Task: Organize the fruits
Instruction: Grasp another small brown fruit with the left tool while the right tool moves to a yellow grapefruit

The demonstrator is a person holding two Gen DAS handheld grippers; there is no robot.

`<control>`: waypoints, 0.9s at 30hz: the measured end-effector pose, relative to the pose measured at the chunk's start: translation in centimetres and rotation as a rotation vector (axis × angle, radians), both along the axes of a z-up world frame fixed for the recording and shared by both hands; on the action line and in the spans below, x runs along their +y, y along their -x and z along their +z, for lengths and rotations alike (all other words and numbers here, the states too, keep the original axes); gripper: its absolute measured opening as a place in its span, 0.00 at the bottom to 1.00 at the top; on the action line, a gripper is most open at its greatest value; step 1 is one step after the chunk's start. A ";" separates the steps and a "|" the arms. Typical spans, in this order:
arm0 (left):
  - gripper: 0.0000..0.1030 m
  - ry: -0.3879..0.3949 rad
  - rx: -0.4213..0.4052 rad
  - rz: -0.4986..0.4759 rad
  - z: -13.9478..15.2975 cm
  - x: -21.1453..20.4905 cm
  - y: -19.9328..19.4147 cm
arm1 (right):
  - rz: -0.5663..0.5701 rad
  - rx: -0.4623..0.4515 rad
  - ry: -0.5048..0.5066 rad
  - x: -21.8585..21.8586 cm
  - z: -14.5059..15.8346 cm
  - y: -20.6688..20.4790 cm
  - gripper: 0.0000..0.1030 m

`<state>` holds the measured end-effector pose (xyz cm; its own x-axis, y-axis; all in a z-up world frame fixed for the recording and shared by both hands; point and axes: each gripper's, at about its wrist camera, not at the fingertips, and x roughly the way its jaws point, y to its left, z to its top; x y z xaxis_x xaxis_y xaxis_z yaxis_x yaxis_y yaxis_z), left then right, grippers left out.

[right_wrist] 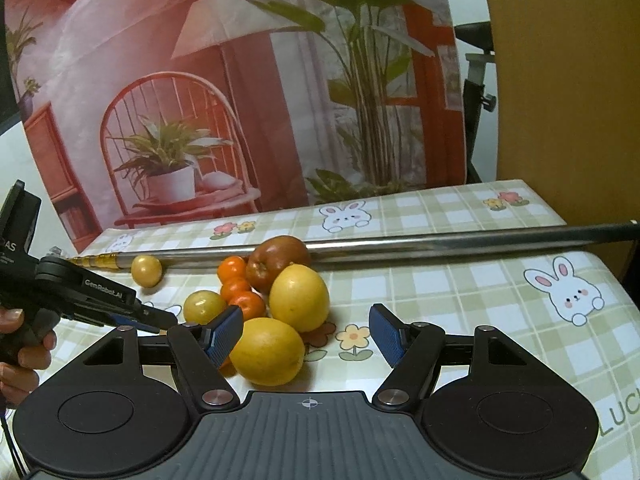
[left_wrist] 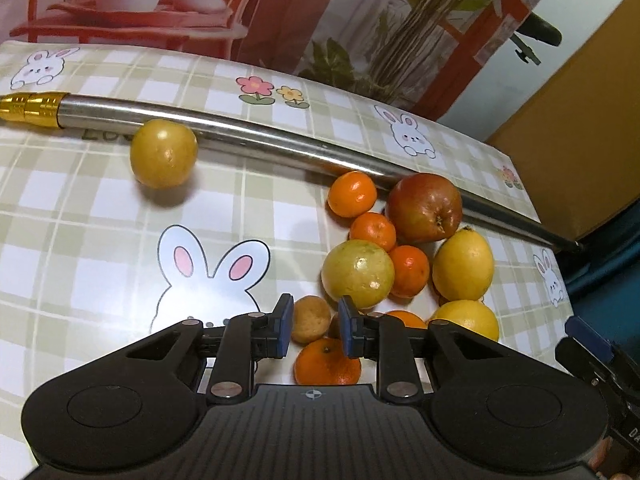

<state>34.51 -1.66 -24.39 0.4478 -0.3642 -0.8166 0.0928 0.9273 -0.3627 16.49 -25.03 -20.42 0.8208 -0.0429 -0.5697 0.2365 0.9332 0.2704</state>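
Observation:
A pile of fruit lies on the checked bunny tablecloth (left_wrist: 100,208): a red apple (left_wrist: 424,206), several mandarins (left_wrist: 352,194), a yellow-green round fruit (left_wrist: 357,272) and two lemons (left_wrist: 462,264). One yellow fruit (left_wrist: 164,152) sits alone to the left against the pole. My left gripper (left_wrist: 316,326) is open narrowly at the pile's near edge. A small tan fruit (left_wrist: 310,318) and a mandarin (left_wrist: 327,362) show in its gap, ungripped. My right gripper (right_wrist: 306,334) is wide open, with the nearest lemon (right_wrist: 266,350) by its left finger.
A long steel pole (left_wrist: 260,138) with a gold end lies across the table behind the fruit. A printed backdrop (right_wrist: 240,100) hangs past the far edge. In the right wrist view a hand (right_wrist: 20,344) holds the left gripper (right_wrist: 160,320). The table edge drops off at right.

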 end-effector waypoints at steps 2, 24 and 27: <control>0.25 -0.010 0.007 0.000 -0.3 -0.2 -0.1 | -0.001 0.003 -0.006 -0.1 -0.2 0.0 0.64; 0.25 -0.102 -0.188 -0.036 3.7 0.5 4.1 | 0.117 0.068 0.015 0.9 -2.4 -2.4 0.64; 0.25 -0.114 -0.217 -0.056 4.5 0.6 5.2 | 0.149 0.070 0.010 1.3 -2.9 -3.2 0.64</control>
<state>29.32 -1.05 -19.89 0.5987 -0.3046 -0.7408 0.2097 0.9522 -0.2220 19.73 -23.70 -23.28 0.7769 0.0703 -0.6257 0.1133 0.9619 0.2487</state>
